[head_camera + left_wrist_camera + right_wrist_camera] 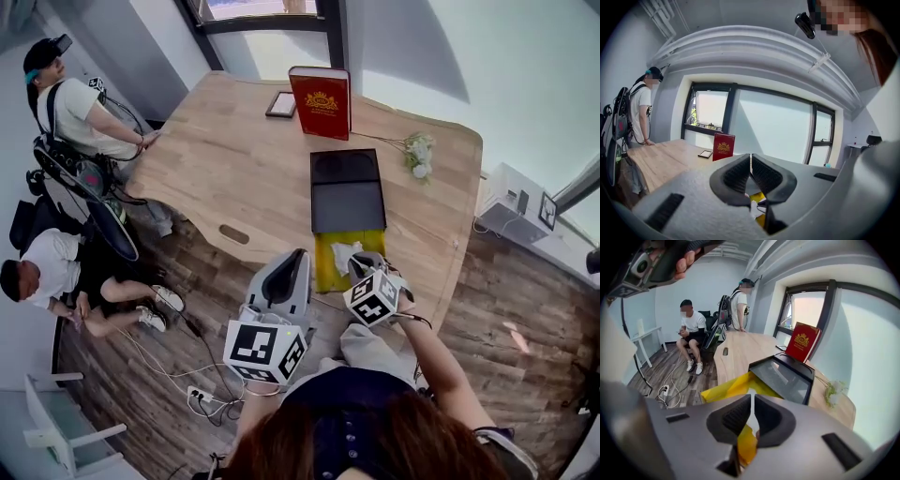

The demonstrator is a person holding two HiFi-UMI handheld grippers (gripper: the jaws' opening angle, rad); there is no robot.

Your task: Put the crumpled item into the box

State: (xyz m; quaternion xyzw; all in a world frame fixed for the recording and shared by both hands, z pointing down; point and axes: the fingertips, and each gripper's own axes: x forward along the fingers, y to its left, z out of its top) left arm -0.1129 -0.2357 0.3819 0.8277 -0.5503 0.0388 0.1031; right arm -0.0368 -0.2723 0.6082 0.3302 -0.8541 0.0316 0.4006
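White crumpled paper [344, 255] lying in the shallow yellow-lined box [326, 274] at the near edge of the pale wood-grain worktop [220, 159] — glossy black lid [346, 192] flat beyond it, right gripper [362, 264] just beside the paper, ribbed jaws pressed together, left gripper [298, 259] closed too — holding nothing.

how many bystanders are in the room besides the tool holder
2: one standing person left of the table, one seated person nearer, also left. Others may be hidden.

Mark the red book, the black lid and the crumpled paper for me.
red book [321, 101], head view, middle of its front cover.
black lid [346, 190], head view, centre of its flat panel.
crumpled paper [344, 254], head view, middle of the white wad.
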